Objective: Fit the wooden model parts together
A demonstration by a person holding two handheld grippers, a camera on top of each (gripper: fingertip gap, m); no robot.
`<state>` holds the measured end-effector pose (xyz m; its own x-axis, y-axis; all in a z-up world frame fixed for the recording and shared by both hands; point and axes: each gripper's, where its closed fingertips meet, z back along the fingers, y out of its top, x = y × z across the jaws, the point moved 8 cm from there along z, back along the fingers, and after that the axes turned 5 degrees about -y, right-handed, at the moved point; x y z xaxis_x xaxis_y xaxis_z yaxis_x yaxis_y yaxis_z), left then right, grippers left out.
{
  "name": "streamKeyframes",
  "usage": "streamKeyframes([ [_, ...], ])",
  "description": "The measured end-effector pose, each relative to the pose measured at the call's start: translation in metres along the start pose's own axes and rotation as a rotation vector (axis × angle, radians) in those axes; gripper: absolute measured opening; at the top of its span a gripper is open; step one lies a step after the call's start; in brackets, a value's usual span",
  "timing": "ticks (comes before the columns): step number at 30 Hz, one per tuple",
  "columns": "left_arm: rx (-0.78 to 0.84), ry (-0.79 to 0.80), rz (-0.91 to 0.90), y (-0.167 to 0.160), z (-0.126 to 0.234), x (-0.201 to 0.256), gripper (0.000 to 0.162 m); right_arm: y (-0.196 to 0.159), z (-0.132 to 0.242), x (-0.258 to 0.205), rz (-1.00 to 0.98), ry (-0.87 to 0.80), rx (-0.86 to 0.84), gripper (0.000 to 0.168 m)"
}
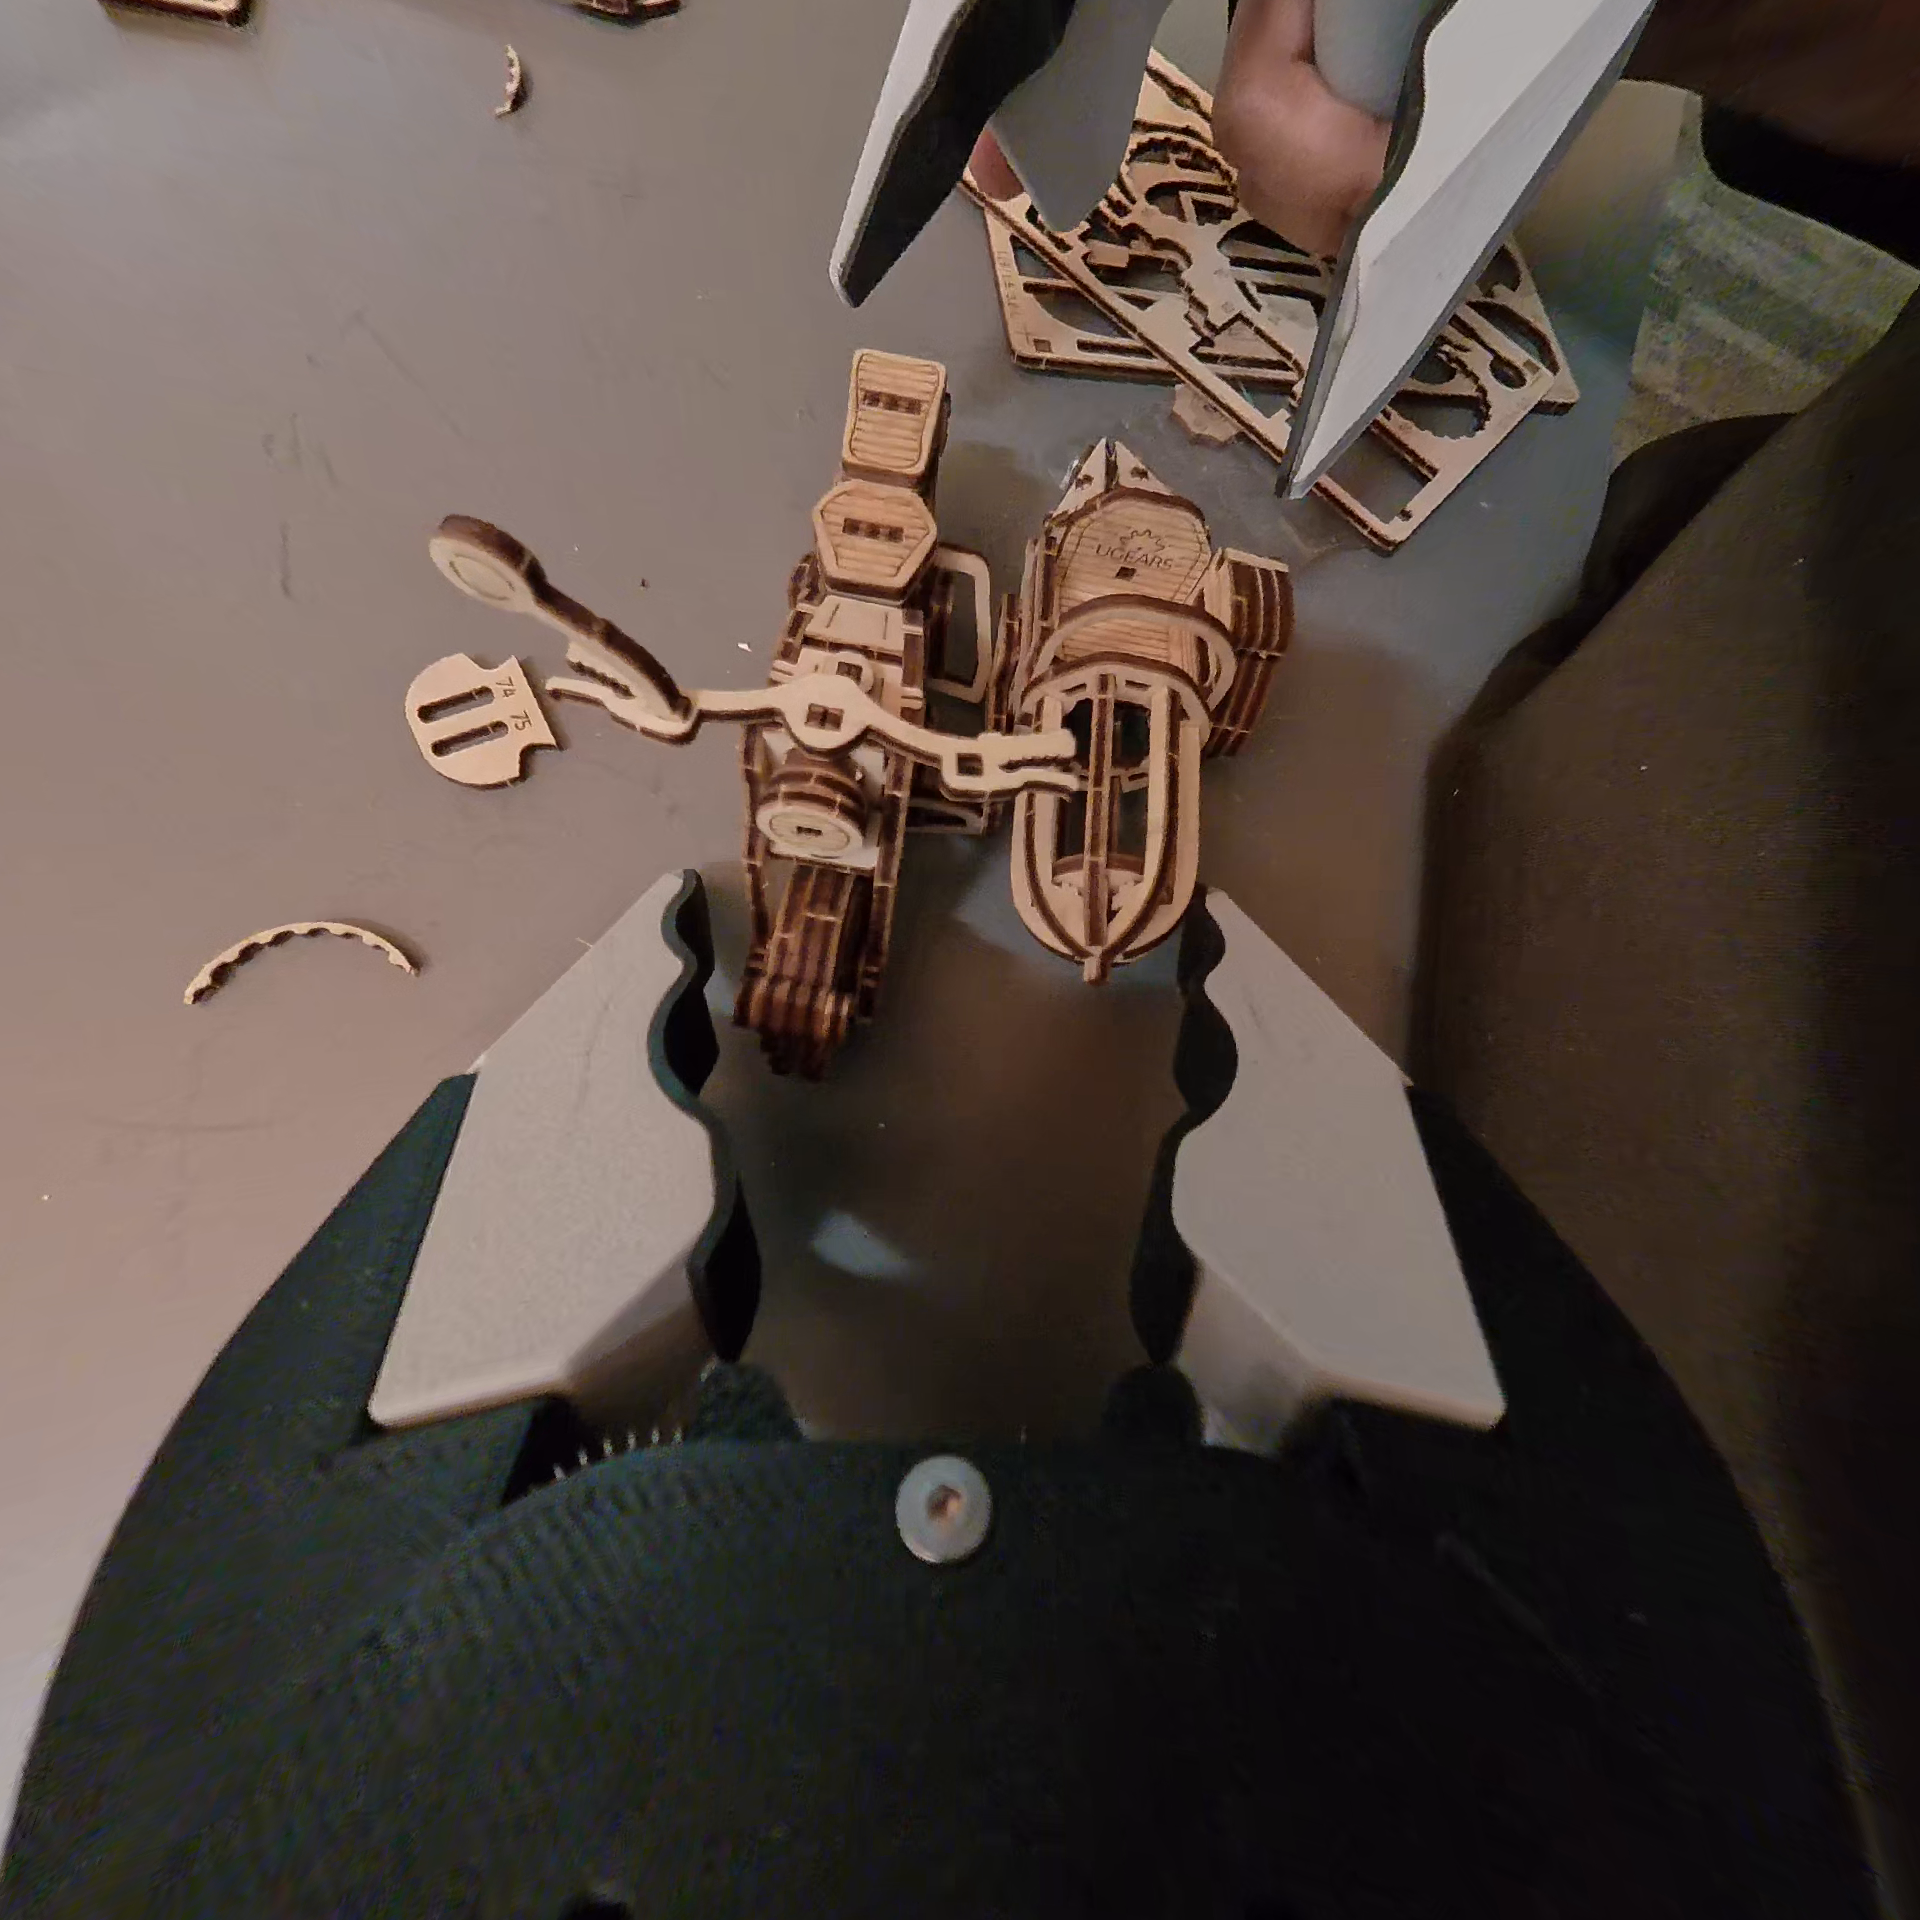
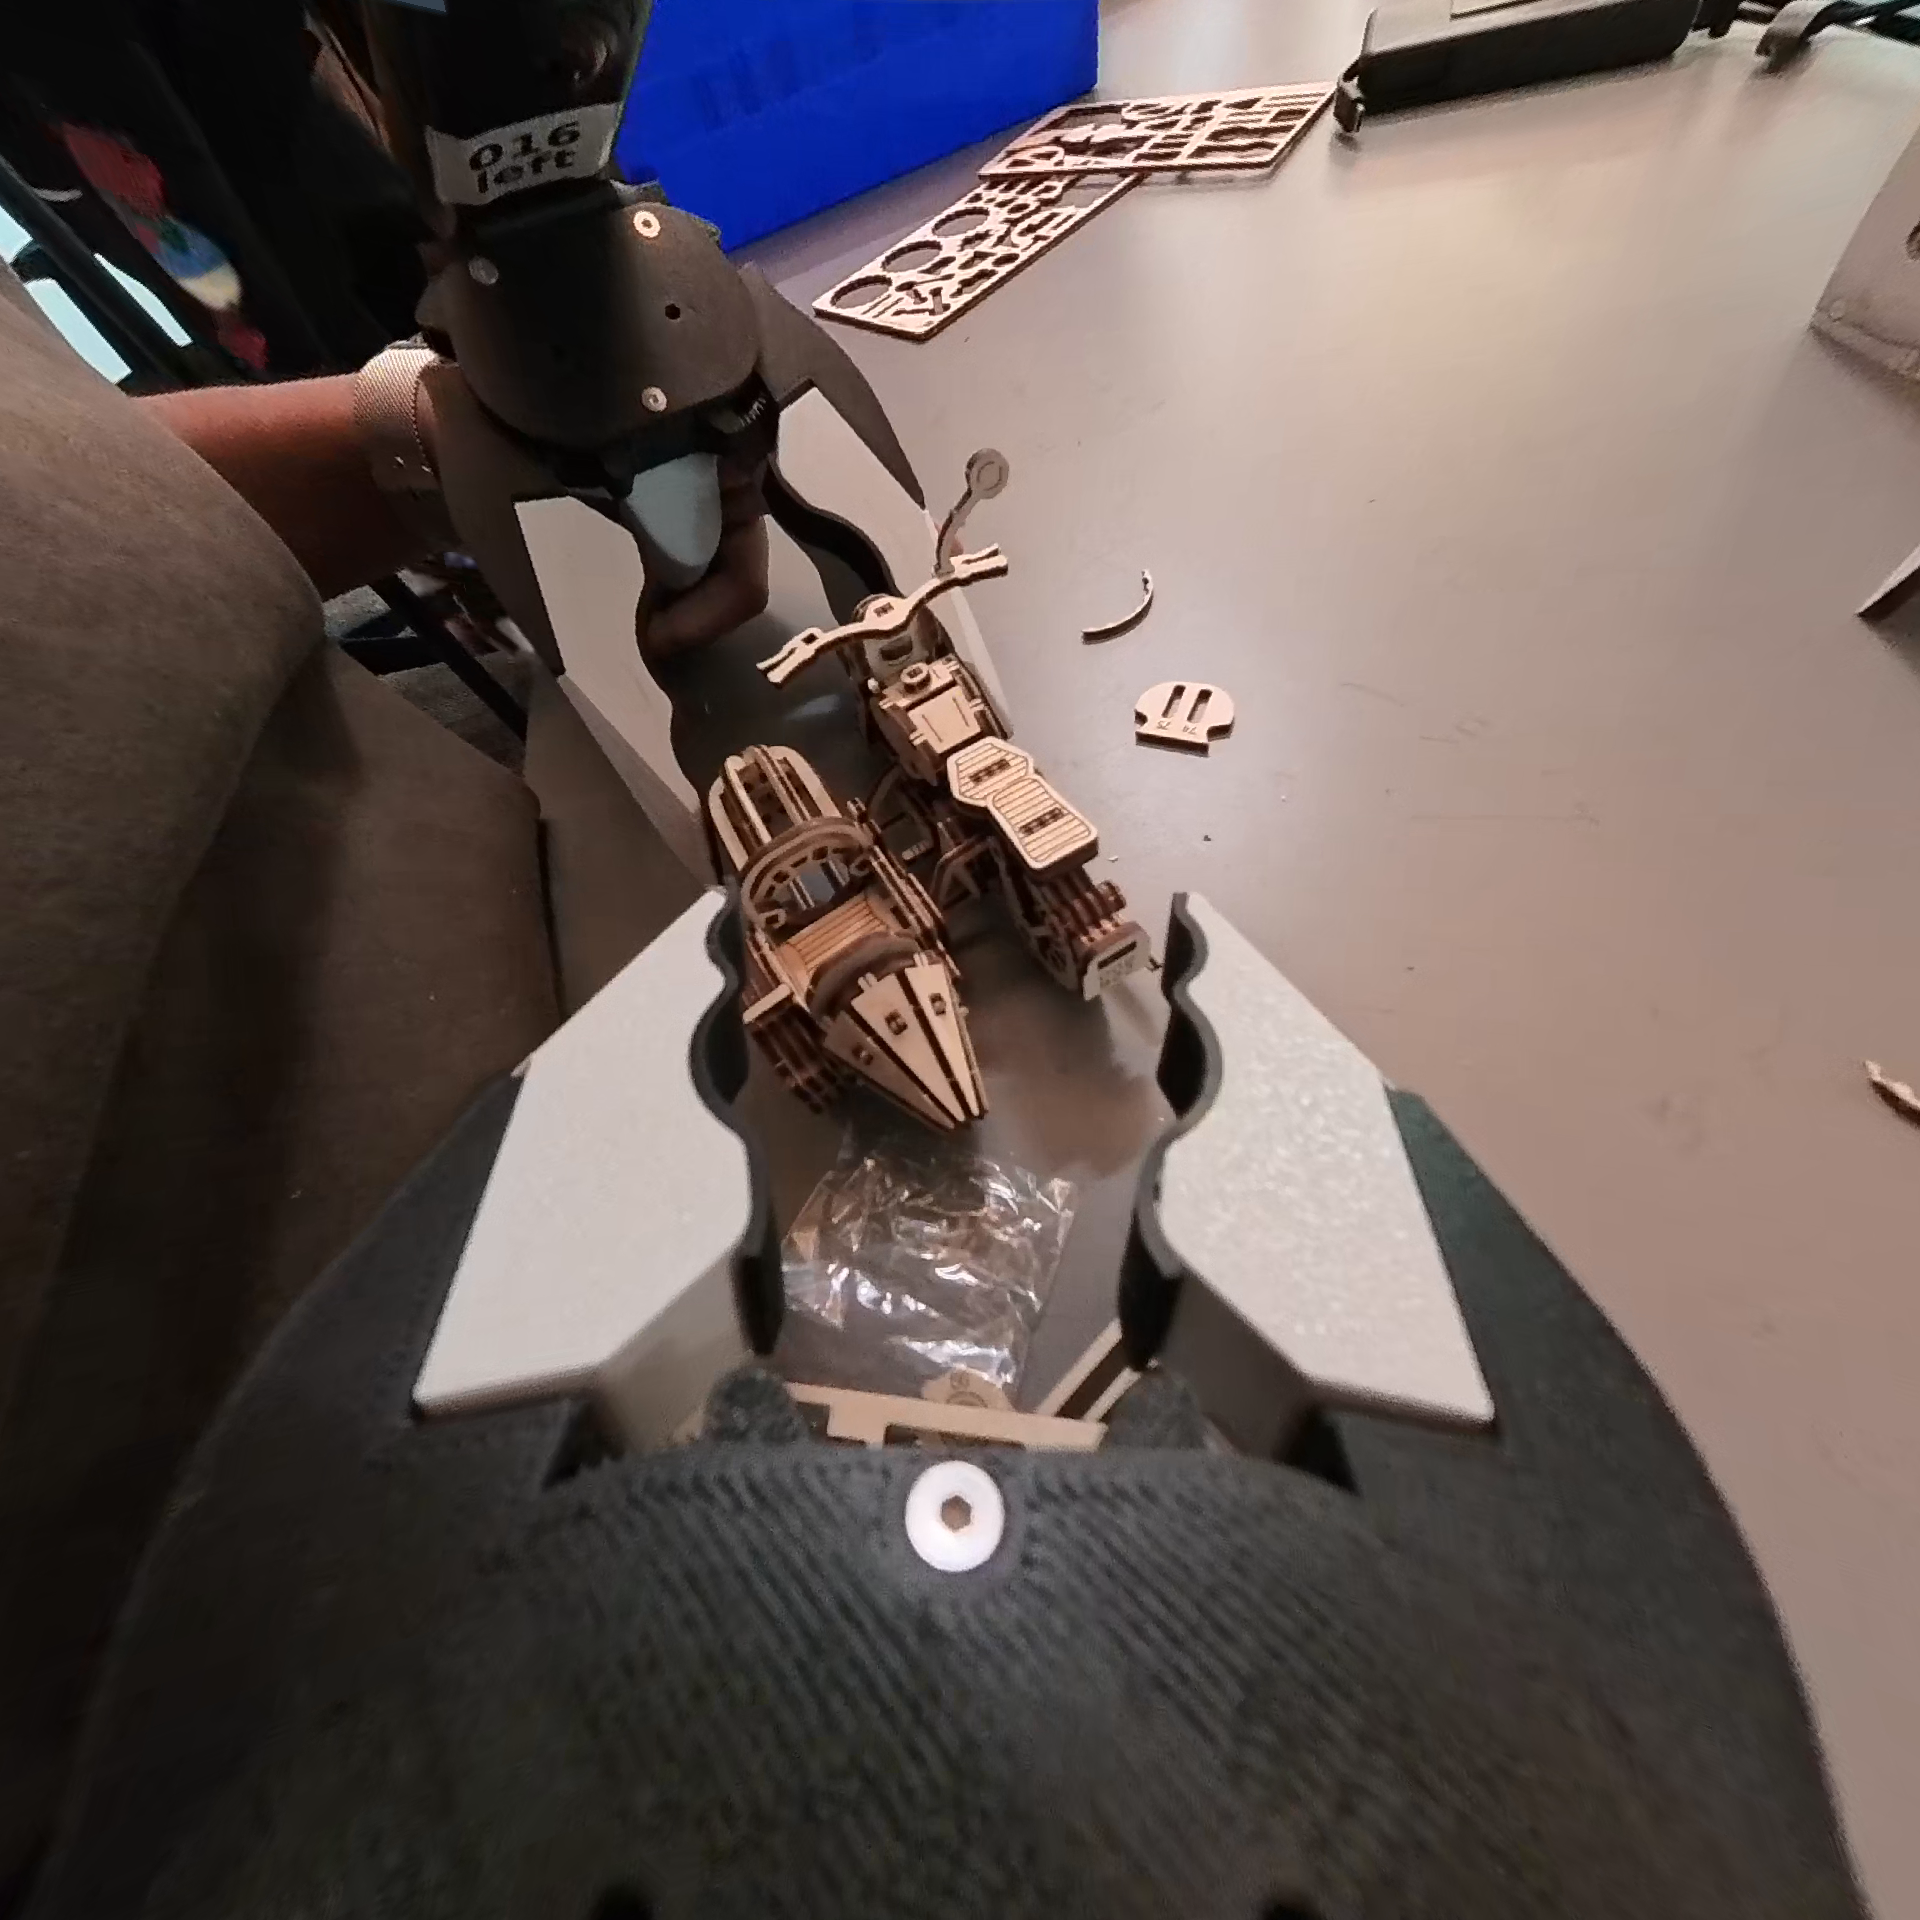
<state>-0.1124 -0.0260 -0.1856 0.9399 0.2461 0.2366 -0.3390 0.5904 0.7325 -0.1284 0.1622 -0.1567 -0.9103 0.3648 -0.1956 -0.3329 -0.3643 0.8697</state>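
Note:
A wooden model motorcycle (image 1: 831,748) with a sidecar (image 1: 1117,748) stands on the grey table. It has handlebars and one round mirror (image 1: 483,566). My left gripper (image 1: 945,925) is open, its fingers on either side of the model's front end, the front wheel near the left finger. My right gripper (image 2: 951,940) is open at the model's rear; the sidecar tail (image 2: 883,1018) lies next to its left finger. Each gripper also shows in the other's view, my right one (image 1: 1070,384) and my left one (image 2: 800,665). Neither holds anything.
A loose slotted wooden piece (image 1: 478,722) and a curved toothed strip (image 1: 301,951) lie left of the model. Cut-out wooden sheets (image 1: 1278,332) lie behind it, more sheets (image 2: 1070,197) and a blue bin (image 2: 852,94) farther off. A clear plastic bag (image 2: 925,1247) lies under my right gripper. The gap from one gripper's tips to the other's is roughly 9 cm. The round mirror (image 1: 483,566) lies around 8 cm away from my left fingertips.

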Motion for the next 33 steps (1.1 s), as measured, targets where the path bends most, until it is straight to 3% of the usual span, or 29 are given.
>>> streamKeyframes([
  [20, -0.002, -0.012, 0.009, 0.0001, -0.0003, -0.0005, 0.090, -0.0014, 0.0004, 0.0009, -0.004, -0.001, -0.007, 0.080],
  [33, -0.003, -0.007, 0.007, 0.0001, -0.0006, -0.0004, 0.090, -0.0003, 0.0030, -0.0013, 0.016, 0.014, -0.011, 0.056],
])
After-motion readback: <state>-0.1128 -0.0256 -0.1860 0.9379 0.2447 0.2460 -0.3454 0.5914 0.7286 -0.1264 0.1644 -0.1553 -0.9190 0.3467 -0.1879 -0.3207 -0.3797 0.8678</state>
